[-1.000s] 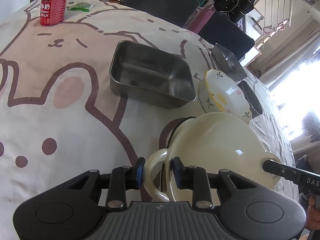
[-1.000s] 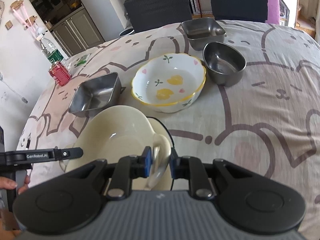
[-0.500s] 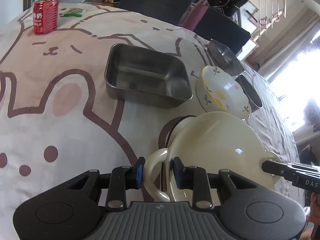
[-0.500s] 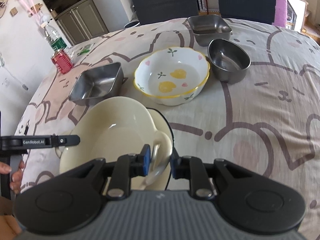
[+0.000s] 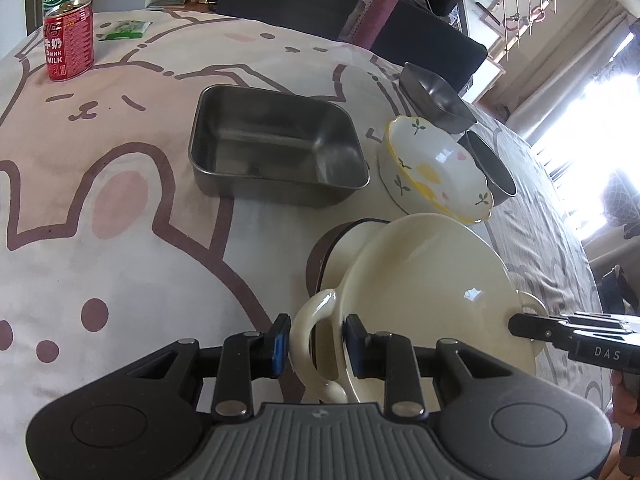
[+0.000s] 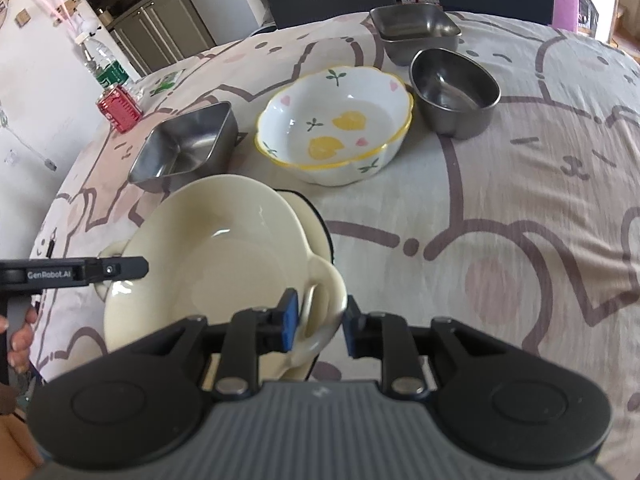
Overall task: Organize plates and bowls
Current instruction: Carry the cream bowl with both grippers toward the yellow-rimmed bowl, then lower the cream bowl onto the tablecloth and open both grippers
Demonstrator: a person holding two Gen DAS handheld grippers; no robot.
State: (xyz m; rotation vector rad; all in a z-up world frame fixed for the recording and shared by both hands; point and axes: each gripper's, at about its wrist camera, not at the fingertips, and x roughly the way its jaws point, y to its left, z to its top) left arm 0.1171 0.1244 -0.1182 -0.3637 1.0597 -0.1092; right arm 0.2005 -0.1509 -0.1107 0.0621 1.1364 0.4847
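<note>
We are seeing the handled bowl (image 6: 224, 264) sitting between our tongs, the flowered bowl (image 6: 336, 128) lying beyond it on the surface (image 6: 520, 184), trays flanking.

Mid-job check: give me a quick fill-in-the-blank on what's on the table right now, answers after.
1. The cream two-handled dish sits on top of a cream plate with a ____ rim.
2. The floral bowl has ____ fruit painted inside.
3. The red can reads "Drink ____".
4. The number of stainless steel containers on the table is ____.

Missing words: black; yellow; Milk; three
</note>
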